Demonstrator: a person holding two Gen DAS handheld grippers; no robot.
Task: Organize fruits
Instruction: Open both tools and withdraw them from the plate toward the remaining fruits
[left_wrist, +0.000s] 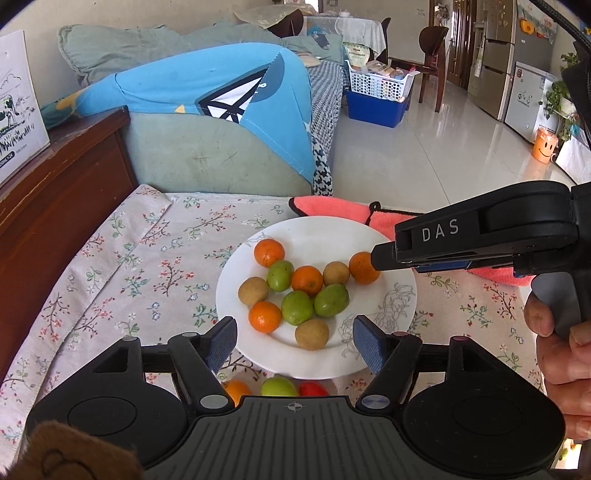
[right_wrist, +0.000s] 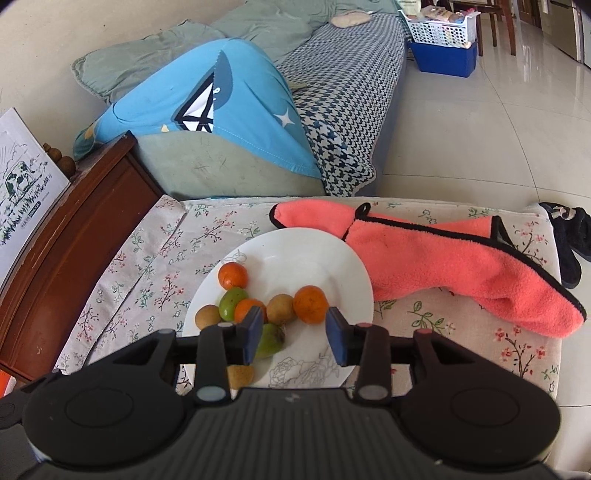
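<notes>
Right wrist view: the right gripper (right_wrist: 295, 330), jaws parted wide and empty, hangs over the near side of the white plate (right_wrist: 332, 258), an orange (right_wrist: 311, 304) just ahead between its fingertips; the left gripper (left_wrist: 295, 341), also open and empty, faces the plate's round orange, green and tan fruits.

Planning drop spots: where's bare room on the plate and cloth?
Free: the round white plate's far half, beyond the fruit cluster; the floral tablecloth between plate and brown wooden cabinet. Crowded: the plate's middle, and its right side by the coral fleece towel.
</notes>
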